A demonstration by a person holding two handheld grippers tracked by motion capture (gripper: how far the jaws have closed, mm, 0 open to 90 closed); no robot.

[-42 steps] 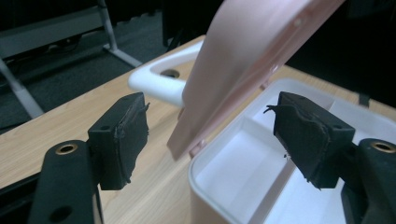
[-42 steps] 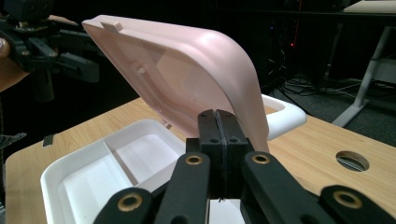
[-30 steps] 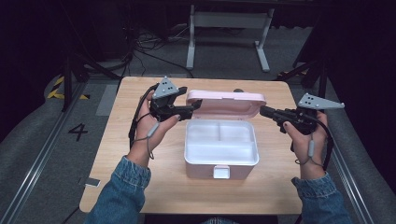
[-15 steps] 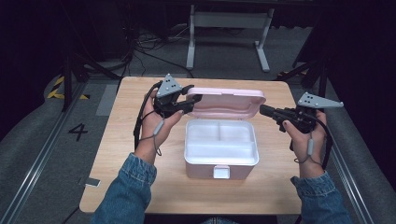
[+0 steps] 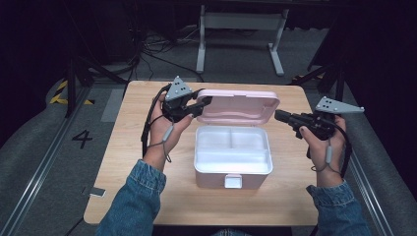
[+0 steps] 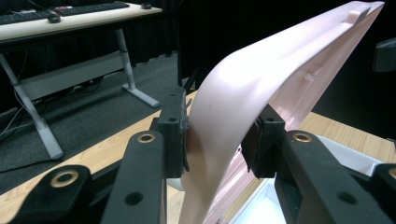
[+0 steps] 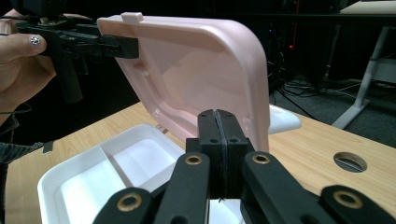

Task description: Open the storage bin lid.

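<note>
Over the last second the left gripper (image 5: 205, 102) has lifted from beside the box (image 5: 233, 156) to the lid (image 5: 239, 106), and its jaws have just been closing; its pads now clamp the lid's left corner, the pink plastic pinched between them in the left gripper view. That likely readies the lid to be swung shut. The box sits mid-table, lid raised toward the far edge. The right gripper (image 5: 278, 115), jaws pressed together and empty, hovers off the lid's right end. Count: one box, one lid, two grippers.
</note>
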